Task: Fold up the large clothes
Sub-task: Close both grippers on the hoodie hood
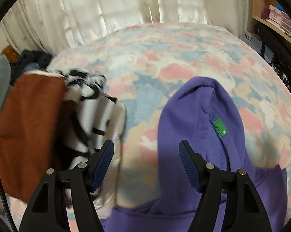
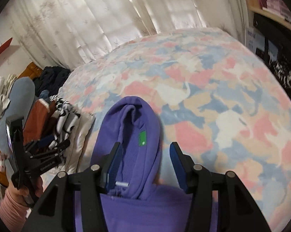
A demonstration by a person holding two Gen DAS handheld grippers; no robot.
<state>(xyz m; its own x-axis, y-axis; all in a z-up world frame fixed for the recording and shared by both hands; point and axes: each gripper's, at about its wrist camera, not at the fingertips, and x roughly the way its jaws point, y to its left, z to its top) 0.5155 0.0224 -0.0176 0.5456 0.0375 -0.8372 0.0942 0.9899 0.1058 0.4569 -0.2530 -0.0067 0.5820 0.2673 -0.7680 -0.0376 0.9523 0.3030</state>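
**Purple hoodie laid out on the bed, both tongs empty above it**

Purple hoodie (image 2: 130,154) fabric fills the bottom of both wrist views, right under my tongs. It lies on the bed's pastel patchwork quilt (image 2: 213,100), hood pointing away from me toward the pale curtains (image 2: 87,19), its green neck label (image 1: 220,127) facing up. Off to my left sits a stack of other clothes: a rust-coloured garment (image 1: 29,127) and a black-and-white striped one (image 1: 93,116).

My left gripper (image 1: 146,160) is spread wide, nothing between its blue pads; one pad hangs over the stack's edge, the other over the hood. My right gripper (image 2: 143,166) is also spread and pinching nothing, though its left pad sits just beside the hood's drawstring tip (image 2: 122,184).

I judge the garment is being squared up for its first fold. To do that well, I should take matching points on each shoulder, pull the body flat, and flatten the hood before folding anything.
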